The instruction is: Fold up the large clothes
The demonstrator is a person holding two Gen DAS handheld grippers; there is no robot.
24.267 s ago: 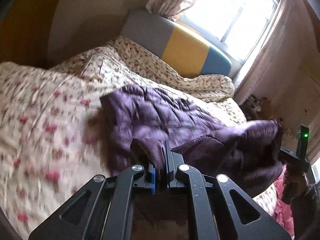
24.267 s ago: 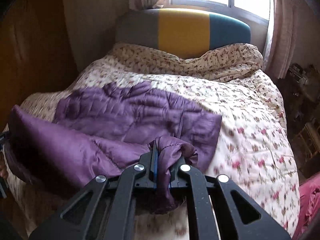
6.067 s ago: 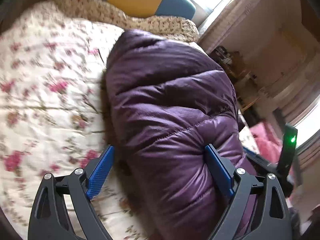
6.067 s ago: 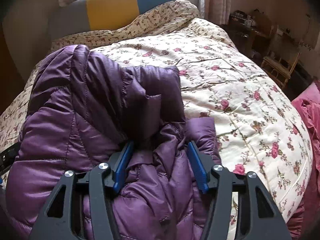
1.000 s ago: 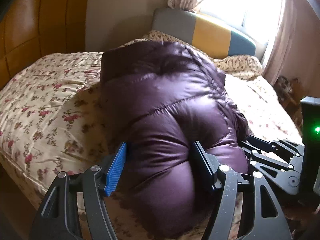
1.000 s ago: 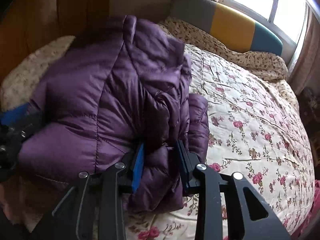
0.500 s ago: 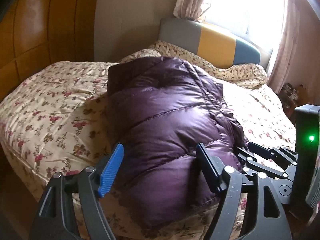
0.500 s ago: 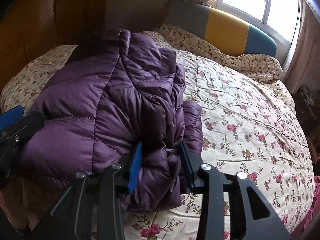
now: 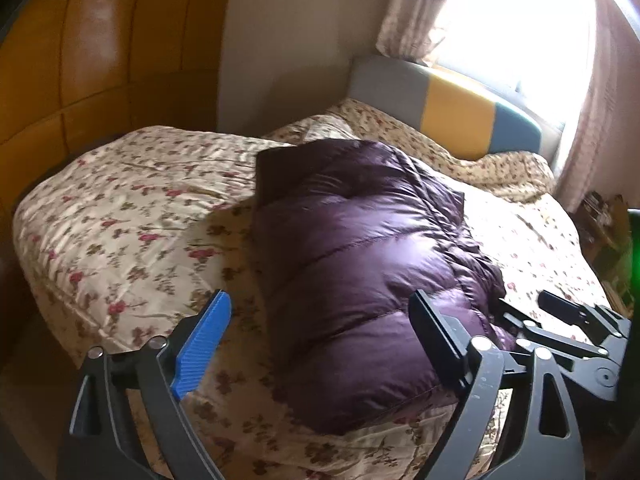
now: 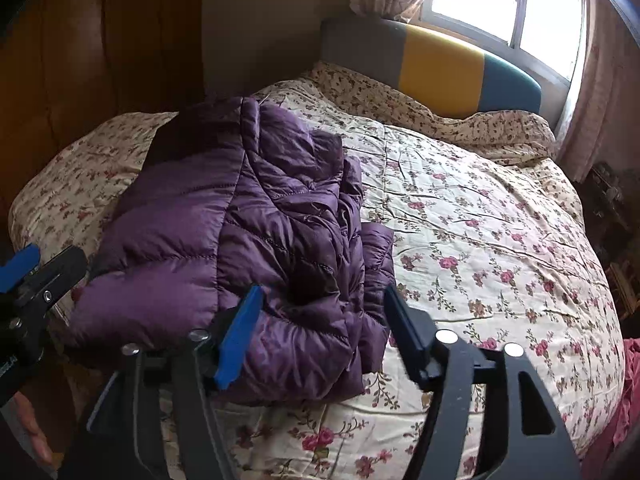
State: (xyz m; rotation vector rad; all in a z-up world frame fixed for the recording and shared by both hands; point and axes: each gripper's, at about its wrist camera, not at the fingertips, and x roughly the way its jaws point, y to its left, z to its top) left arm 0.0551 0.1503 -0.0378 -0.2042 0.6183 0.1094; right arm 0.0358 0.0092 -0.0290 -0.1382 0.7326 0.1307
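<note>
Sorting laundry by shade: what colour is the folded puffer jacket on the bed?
Purple; the jacket shows best in the right wrist view.

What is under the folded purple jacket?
The purple jacket lies on the floral quilt, which shows all around it. Whatever sits directly beneath the bundle or inside its folds is covered and cannot be seen.

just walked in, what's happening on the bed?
A person with a claw in each hand has a purple puffer jacket folded into a bundle on the floral quilt. The left claw and right claw have just been opening; both stand open with pads off the jacket, which lies on its own.
</note>
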